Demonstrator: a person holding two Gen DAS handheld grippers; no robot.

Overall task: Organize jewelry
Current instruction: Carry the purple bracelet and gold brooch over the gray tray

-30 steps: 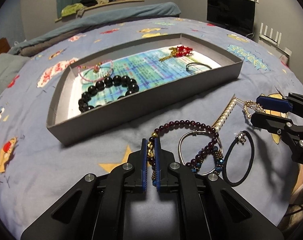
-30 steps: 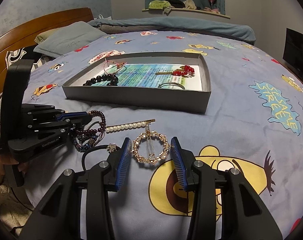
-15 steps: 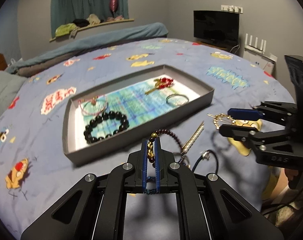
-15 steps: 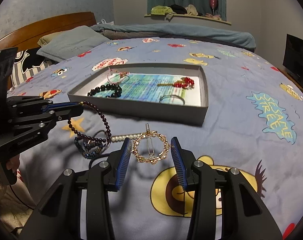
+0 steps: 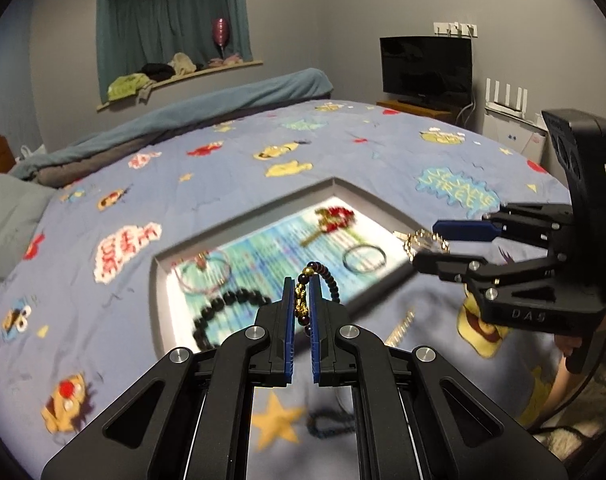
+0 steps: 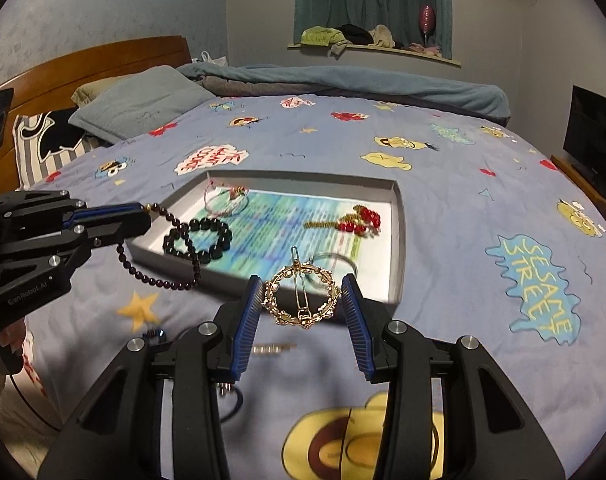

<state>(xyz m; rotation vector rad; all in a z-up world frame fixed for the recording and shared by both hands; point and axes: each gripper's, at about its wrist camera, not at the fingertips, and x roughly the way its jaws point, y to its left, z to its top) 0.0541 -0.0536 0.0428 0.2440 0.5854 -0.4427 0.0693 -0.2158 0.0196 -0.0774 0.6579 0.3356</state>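
Left gripper (image 5: 302,308): jaws pinched nearly closed on a dark garnet-coloured bead bracelet (image 6: 159,256), gripped at its gold charm section. The strand is lifted clear of the bedspread and droops in a loose loop below the fingers, beside the near left corner of the tray. Judged light, limp and free-swinging; the beads are smooth and may slip, so the charm cluster is the surest hold.

Grey cardboard tray (image 6: 399,236), centre, on the cartoon-print bedspread (image 6: 443,184). Contents, left to right: thin pink bracelet (image 6: 225,200); black bead bracelet (image 6: 199,238); red-beaded gold hairpin (image 6: 351,220); a plain ring-shaped band (image 6: 335,262), material unclear.

Right gripper (image 6: 302,300): jaws part-closed, pads bearing on both sides of a round gold wreath hair clip (image 6: 301,298), held off the bedspread just short of the tray's near wall. Judged stiff and light, but ornate and easily bent; the outer rim is the place to hold it, with gentle pressure.

Remaining on the bedspread, near side: a pearl hair clip (image 6: 273,348) and a dark elastic loop, partly hidden behind the right gripper.
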